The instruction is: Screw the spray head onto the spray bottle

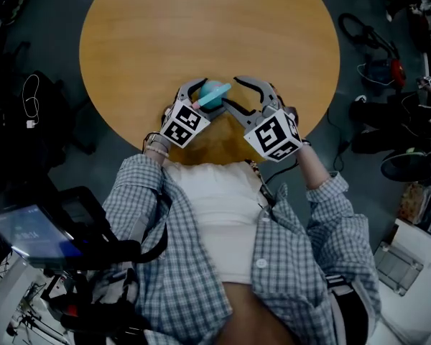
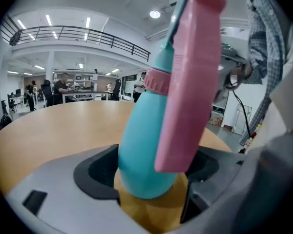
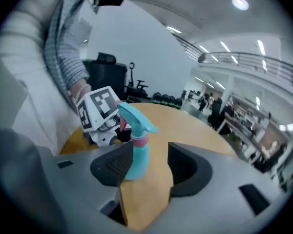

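Note:
A teal spray bottle (image 1: pixel 214 94) stands near the front edge of the round wooden table (image 1: pixel 201 27). Its teal spray head (image 3: pixel 135 116) sits on top, above a pink collar (image 3: pixel 140 141); the pink trigger (image 2: pixel 190 82) hangs down its side. My left gripper (image 1: pixel 203 96) is shut on the bottle's lower body (image 2: pixel 141 155). My right gripper (image 1: pixel 232 93) stands open. The bottle (image 3: pixel 136 157) stands just past its jaws, beside the left one, and neither pad presses on it. The left gripper's marker cube (image 3: pixel 100 108) shows behind the bottle.
Bags, cables and a chair base (image 1: pixel 377 63) lie on the floor right of the table. A dark stand with a screen (image 1: pixel 36 228) is at the person's left. Desks and people (image 2: pixel 63 87) fill the hall beyond the table's far edge.

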Demonstrator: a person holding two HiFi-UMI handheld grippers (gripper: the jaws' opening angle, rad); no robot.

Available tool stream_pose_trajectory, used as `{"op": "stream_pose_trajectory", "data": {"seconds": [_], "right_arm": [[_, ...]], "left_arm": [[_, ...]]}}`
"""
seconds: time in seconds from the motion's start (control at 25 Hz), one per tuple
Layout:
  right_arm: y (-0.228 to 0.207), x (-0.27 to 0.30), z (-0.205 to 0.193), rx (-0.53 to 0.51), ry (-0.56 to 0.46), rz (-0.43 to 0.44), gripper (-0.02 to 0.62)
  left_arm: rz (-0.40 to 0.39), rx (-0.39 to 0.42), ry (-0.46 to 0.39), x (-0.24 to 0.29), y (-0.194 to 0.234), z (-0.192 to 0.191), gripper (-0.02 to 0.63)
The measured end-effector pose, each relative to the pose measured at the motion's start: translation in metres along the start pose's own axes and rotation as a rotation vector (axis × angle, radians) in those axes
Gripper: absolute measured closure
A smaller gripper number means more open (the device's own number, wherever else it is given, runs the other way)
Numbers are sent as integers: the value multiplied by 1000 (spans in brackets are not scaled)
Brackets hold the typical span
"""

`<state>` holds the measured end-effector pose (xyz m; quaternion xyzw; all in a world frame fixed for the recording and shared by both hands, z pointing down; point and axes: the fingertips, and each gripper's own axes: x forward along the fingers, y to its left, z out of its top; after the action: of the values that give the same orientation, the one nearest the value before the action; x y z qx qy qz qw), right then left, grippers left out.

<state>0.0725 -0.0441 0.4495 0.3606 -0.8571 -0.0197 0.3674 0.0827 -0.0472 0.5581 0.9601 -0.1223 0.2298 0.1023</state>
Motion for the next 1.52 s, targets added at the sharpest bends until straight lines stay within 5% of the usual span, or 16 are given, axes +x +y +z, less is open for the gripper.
{"op": "stream_pose_trajectory", "data": {"seconds": [0.08,0.2,0.36,0.52,0.64,0.76,1.16,1.52], "right_arm": [[-2,-7,12,-224,11,50,397],[16,-9,23,-453,48,246,397],[28,1,23,-543,95,437,397],[32,19,17,-623,153,524,399],[37,22,10,-649,148,560,457],[35,19,14,-565,90,562,469],[23,16,21,-56,-199,482,471],[17,14,19,257,-320,11,471]], "left_arm": [[-21,11,15,-2,-1,-2,212],[-26,15,18,-3,-1,-2,212],[-34,20,22,-1,-3,-3,212],[-43,22,21,0,-3,-2,212],[-45,25,19,0,-3,-1,212],[-50,25,12,-1,-5,1,212],[-50,18,12,-5,-6,3,212],[10,-23,-3,-9,-4,3,212]]}}
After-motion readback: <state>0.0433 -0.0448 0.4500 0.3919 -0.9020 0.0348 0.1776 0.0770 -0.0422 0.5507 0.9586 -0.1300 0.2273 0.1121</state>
